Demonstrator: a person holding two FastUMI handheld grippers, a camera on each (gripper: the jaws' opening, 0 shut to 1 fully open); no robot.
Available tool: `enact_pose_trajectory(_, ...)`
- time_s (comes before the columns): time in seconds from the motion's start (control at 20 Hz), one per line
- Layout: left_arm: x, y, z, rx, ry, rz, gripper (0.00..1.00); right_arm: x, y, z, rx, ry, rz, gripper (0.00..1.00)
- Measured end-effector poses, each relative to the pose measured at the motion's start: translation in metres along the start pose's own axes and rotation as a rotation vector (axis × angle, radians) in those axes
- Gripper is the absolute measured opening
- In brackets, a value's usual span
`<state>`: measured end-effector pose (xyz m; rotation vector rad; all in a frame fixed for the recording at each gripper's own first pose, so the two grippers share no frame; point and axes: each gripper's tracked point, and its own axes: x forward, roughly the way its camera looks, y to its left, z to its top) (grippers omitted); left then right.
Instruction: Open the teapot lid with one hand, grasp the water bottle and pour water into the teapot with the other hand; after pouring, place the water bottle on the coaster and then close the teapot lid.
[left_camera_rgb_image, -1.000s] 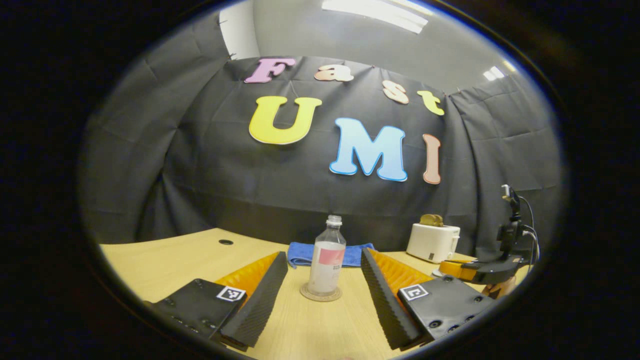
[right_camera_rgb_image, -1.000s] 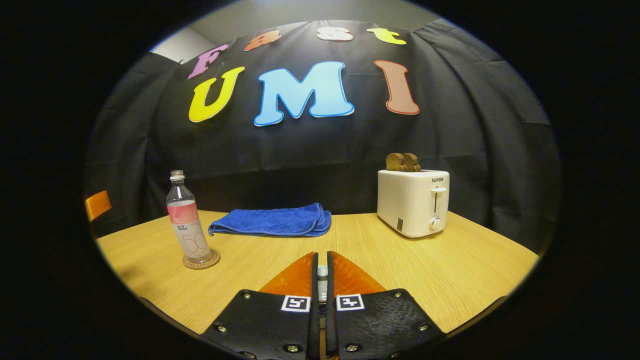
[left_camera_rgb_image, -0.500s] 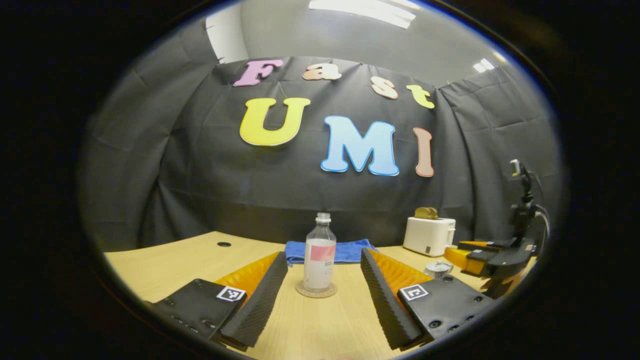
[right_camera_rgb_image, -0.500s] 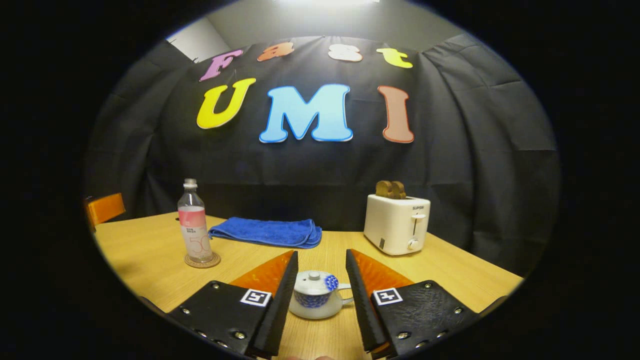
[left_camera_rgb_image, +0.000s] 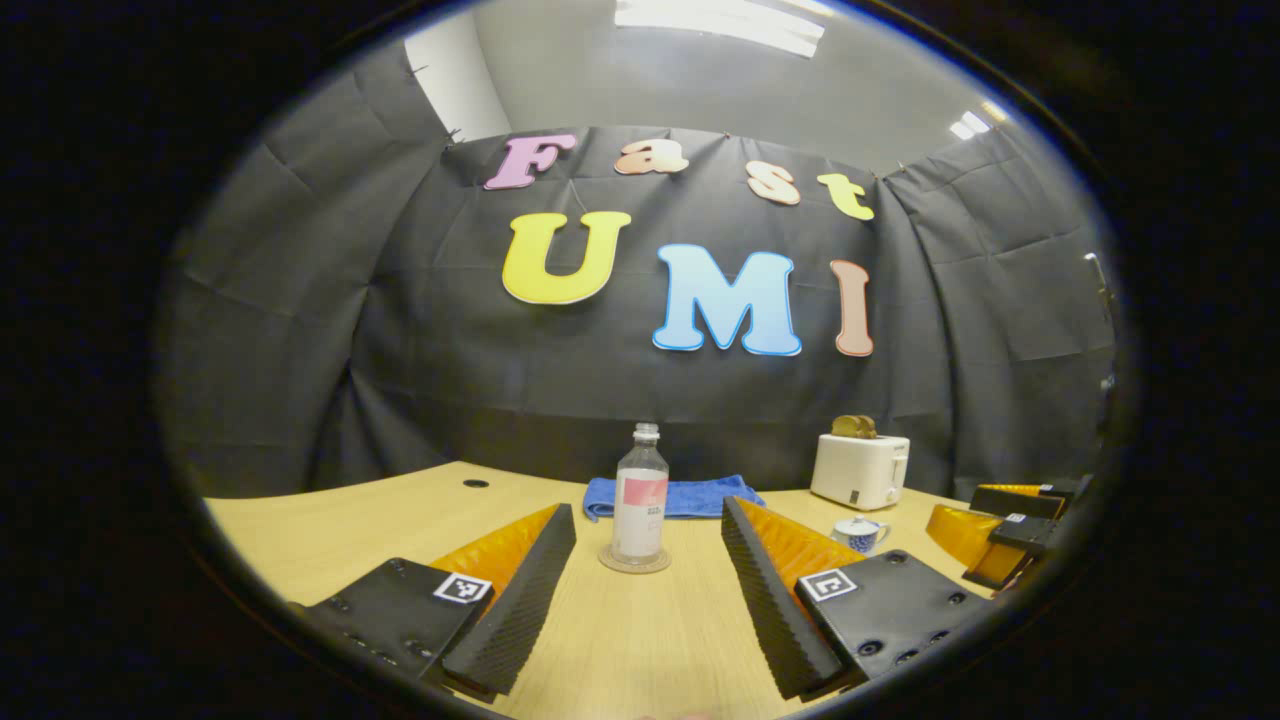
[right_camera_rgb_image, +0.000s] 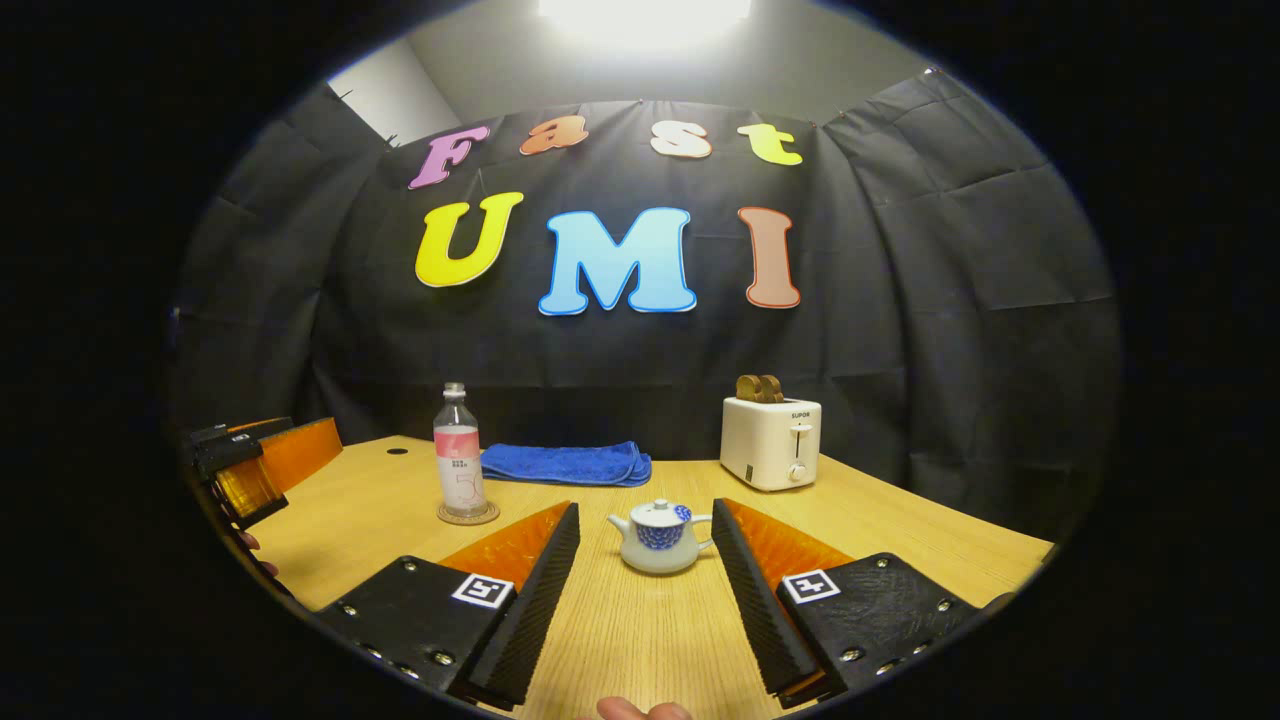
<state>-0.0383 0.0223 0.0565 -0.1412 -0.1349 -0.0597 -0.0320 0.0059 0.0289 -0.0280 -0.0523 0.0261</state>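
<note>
A clear water bottle (left_camera_rgb_image: 640, 490) with a pink label stands upright on a round coaster (left_camera_rgb_image: 634, 560), ahead of my left gripper (left_camera_rgb_image: 648, 540), which is open and holds nothing. In the right gripper view the same bottle (right_camera_rgb_image: 460, 465) and coaster (right_camera_rgb_image: 467, 514) stand at the left. A small white teapot (right_camera_rgb_image: 660, 535) with blue pattern and its lid on sits on the table ahead of my right gripper (right_camera_rgb_image: 645, 545), which is open and apart from it. The teapot (left_camera_rgb_image: 858, 532) is small at the right in the left gripper view.
A folded blue towel (right_camera_rgb_image: 565, 464) lies at the back of the wooden table (right_camera_rgb_image: 640, 640). A white toaster (right_camera_rgb_image: 770, 440) with bread stands back right. The other gripper (right_camera_rgb_image: 250, 465) is at the left edge of the right gripper view, and the other gripper (left_camera_rgb_image: 1000, 530) at the right edge of the left gripper view.
My right gripper went from shut to open and drew back from the teapot, whose lid now sits on it. My left gripper backed slightly away from the bottle.
</note>
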Motion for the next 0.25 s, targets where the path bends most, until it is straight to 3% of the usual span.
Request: enact_pose_trajectory(0.25,0.017,-0.004,-0.036,0.019,0.066,-0.007,1.00,0.014,0.007,-0.019,0.011,0.023,0.018,0.83)
